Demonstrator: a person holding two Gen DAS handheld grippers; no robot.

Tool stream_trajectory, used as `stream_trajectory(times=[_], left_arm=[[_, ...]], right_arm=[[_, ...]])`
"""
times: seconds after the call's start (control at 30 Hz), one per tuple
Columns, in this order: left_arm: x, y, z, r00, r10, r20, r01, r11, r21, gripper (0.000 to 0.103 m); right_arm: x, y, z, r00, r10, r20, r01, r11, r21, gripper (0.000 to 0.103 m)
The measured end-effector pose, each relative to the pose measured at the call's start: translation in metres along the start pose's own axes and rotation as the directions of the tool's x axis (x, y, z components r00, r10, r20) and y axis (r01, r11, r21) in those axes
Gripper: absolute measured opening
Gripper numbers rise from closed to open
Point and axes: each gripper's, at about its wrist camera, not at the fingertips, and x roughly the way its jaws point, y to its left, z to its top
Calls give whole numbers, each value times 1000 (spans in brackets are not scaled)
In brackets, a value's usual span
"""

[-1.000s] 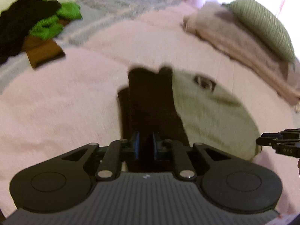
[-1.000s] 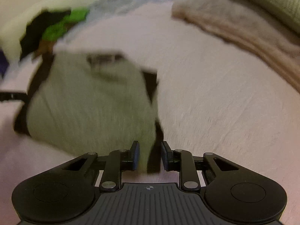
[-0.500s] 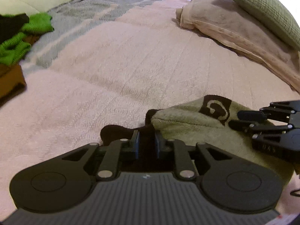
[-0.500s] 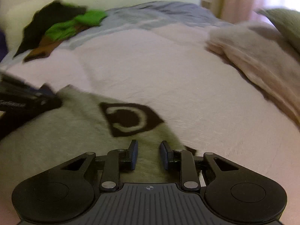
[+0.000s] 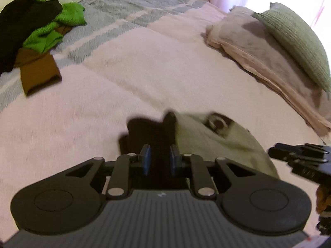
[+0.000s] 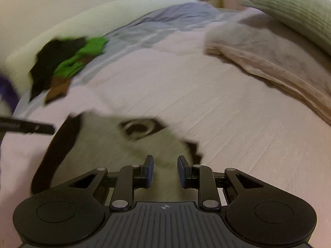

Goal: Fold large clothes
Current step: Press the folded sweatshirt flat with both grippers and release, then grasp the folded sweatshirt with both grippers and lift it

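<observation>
My left gripper (image 5: 158, 160) and right gripper (image 6: 165, 170), both spread and gripping nothing, flank the sage-green, black-trimmed knit garment (image 6: 115, 155) lying mid-frame on the pink bedspread (image 6: 238, 124) (left nearer its black edge).

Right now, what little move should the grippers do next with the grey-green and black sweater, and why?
Probably spread the grey-green and black sweater flat on the pink bedspread: it looks bunched between the left gripper and right gripper.
</observation>
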Motion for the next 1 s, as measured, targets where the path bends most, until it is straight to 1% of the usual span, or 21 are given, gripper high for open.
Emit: stream_trajectory(times=[0.07,0.1,0.17,0.2,0.27,0.3,0.33,0.37,0.4,0.47,0.6,0.7,0.83,1.0], left_arm=[[-3,-12,-20,1000,11,-12,-10,1000,18,24],[4,-17,-30,998,40,-39,-39,999,32,25],[17,-21,-45,992,106,-70,-102,993,54,25],[21,-23,-48,989,125,-79,-120,991,64,26],[18,-31,-47,983,165,-79,-158,984,82,26],[13,-36,-45,981,180,-73,-173,981,91,30],[7,-41,-43,978,196,-70,-188,977,104,35],[1,-45,-42,975,210,-72,-201,973,115,36],[-6,-50,-42,972,222,-73,-212,970,122,38],[-18,-58,-43,967,242,-86,-229,964,132,40],[-41,-70,-53,959,256,-118,-241,962,132,52],[-50,-75,-66,954,262,-146,-246,962,118,56],[-56,-75,-79,953,245,-178,-231,968,94,56],[-61,-73,-84,954,238,-183,-226,970,87,56]], right_arm=[[15,12,-15,999,-16,-50,14,1000,-27,23],[28,15,-22,995,-31,-96,28,999,-32,23],[48,16,-30,989,-61,-137,55,998,-43,23],[50,18,-29,987,-68,-146,61,997,-51,23],[38,18,-22,989,-70,-131,67,997,-22,26],[28,17,-19,991,-61,-119,62,998,6,38],[17,17,-19,993,-46,-111,50,998,34,55],[10,16,-20,994,-33,-103,39,998,56,60],[-1,17,-21,995,-18,-99,26,997,78,64],[-17,19,-23,994,-4,-107,15,995,98,64],[-43,27,-29,994,8,-105,5,993,120,64],[-57,33,-38,995,8,-100,6,991,135,64],[-62,38,-45,994,10,-111,5,991,135,64],[-63,39,-50,992,21,-127,-4,991,131,64]])
